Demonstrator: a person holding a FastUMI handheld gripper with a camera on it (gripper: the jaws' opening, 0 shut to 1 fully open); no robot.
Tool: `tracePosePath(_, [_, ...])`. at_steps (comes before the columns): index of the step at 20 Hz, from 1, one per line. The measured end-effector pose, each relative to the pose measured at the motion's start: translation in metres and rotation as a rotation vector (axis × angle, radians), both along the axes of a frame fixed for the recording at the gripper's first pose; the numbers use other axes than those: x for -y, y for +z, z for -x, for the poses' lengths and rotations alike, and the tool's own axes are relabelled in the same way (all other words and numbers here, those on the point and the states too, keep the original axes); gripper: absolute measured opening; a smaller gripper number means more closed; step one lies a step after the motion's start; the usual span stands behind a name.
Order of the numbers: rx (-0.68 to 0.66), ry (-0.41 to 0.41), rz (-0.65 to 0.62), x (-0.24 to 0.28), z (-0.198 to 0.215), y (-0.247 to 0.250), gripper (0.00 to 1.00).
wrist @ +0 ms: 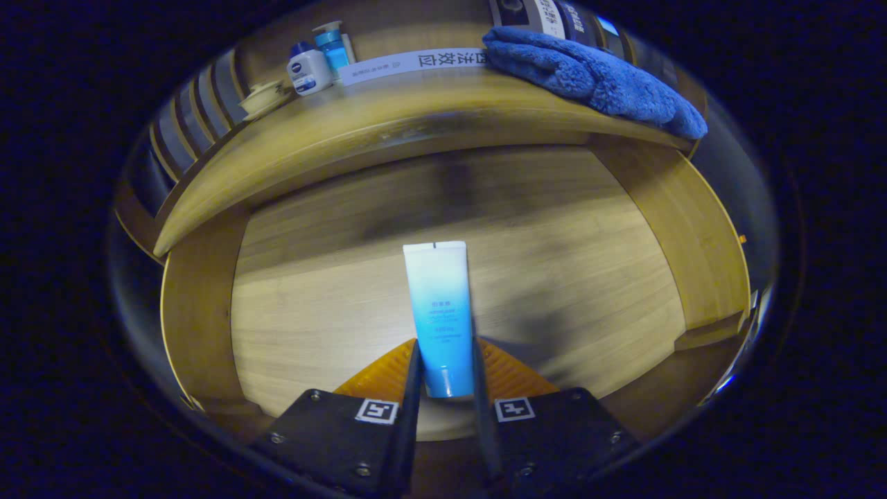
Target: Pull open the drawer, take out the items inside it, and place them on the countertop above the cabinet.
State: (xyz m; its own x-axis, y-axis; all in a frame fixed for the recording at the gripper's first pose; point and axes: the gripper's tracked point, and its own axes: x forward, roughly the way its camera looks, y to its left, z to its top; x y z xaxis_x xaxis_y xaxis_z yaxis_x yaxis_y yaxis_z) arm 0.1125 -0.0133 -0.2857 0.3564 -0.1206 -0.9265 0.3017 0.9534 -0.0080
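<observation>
Wooden drawer (291, 305) stood open below the countertop (388, 118). Inside it, the gripper (443, 360) clenched the tube (439, 312) near its lower end; that slick tube could slip or tilt when lifted.

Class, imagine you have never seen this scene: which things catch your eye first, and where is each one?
First comes the blue-and-white tube, clamped between the fingers of the tongs over the open wooden drawer. Next is the fluffy blue towel on the countertop above. At the counter's other end stand a small white bottle, a blue bottle and a pale cup.
</observation>
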Motion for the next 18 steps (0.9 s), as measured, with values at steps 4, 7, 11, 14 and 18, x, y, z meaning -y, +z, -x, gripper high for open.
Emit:
tracePosePath(4, [-0.003,0.035,0.049,0.001,0.003,0.003,0.36])
tracePosePath(7, [-0.010,0.038,0.082,0.004,0.010,0.013,0.36])
tracePosePath(11, [0.024,0.031,0.149,0.013,0.012,0.046,0.36])
tracePosePath(14, [0.039,0.022,0.220,0.025,0.020,0.075,0.36])
tracePosePath(18, [0.104,-0.009,0.269,0.034,0.026,0.112,0.36])
